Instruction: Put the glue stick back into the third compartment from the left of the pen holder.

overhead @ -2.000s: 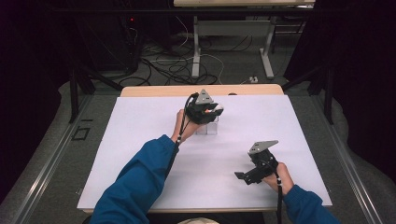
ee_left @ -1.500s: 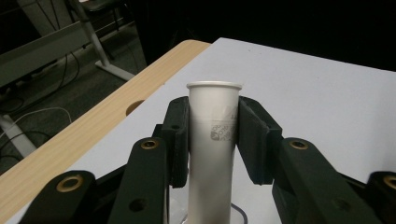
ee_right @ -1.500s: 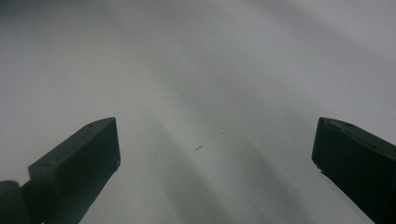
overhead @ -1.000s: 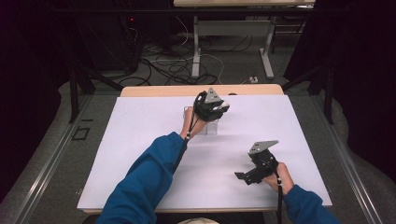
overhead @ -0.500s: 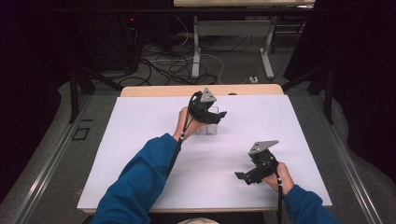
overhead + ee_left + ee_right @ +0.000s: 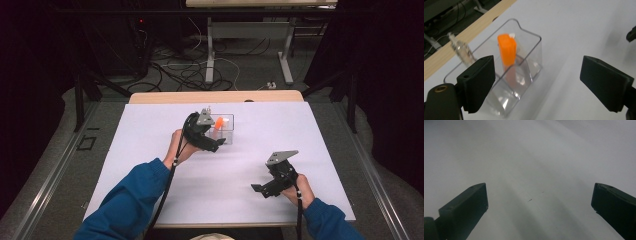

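A clear plastic box (image 6: 229, 139) with compartments stands at the far middle of the white table (image 6: 150, 130). An orange block (image 6: 219, 121) stands upright inside it, also seen in the left gripper view as the orange block (image 6: 507, 51) within the box (image 6: 529, 33). My left gripper (image 6: 216, 145) hovers just in front of the box, to its left. Its jaws have just been opening and stand wide, left gripper (image 6: 541, 85), with nothing gripped. My right gripper (image 6: 260, 189) rests low at the near right, open over bare table, right gripper (image 6: 539, 207).
A small clear tube-like item (image 6: 461, 48) leans at the box's far end. The table's wooden far edge (image 6: 215, 96) lies just behind the box. Beyond the table are cables and desk legs (image 6: 210, 50) on the floor.
My left gripper has drawn back from over the box toward the person and its jaws have spread. The orange block now shows standing in the box. The right hand stayed put.
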A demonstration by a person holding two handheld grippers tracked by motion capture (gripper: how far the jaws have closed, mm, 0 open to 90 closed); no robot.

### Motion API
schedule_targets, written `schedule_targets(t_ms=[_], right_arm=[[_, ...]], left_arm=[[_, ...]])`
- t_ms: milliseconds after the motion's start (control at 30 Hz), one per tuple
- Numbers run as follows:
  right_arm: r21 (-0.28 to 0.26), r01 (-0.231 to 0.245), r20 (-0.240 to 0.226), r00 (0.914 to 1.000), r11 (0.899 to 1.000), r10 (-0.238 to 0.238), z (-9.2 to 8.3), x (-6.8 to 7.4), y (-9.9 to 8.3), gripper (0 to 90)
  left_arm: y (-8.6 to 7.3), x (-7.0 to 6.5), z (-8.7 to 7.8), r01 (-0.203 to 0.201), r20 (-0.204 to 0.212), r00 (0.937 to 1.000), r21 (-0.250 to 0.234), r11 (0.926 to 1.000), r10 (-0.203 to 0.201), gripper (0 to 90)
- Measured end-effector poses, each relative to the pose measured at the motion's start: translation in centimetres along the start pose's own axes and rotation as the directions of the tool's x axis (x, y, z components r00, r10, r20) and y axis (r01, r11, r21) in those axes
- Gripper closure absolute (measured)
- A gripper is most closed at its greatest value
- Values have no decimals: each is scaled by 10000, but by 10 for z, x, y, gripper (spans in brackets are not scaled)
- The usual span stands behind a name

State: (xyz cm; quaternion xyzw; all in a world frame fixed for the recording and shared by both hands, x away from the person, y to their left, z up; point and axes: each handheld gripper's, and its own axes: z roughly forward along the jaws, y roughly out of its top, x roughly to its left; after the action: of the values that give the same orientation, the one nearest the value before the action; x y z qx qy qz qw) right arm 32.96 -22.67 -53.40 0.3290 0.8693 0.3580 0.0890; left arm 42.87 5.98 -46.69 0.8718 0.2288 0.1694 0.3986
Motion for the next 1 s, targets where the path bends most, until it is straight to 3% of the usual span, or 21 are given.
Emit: schedule_targets(t_ms=[133,367,533,1000], right_arm=[[-157,54,19,10000,9999,-54,1,0,0,0],[-236,-56,50,10000,9997,58,0,2,0,0],[-214,164,124,9998,9996,-161,-2,3,0,0],[-326,342,115,9994,9989,-339,-2,6,0,0]], left_arm=[[-16,-1,-11,101,-192,9998,334,9994,-95,102],[-42,-8,-31,634,-568,9965,482,9968,-607,34],[-60,-14,-46,762,-727,9949,799,9939,-704,0],[-115,-25,-80,1389,-1448,9817,984,9854,-1240,0]])
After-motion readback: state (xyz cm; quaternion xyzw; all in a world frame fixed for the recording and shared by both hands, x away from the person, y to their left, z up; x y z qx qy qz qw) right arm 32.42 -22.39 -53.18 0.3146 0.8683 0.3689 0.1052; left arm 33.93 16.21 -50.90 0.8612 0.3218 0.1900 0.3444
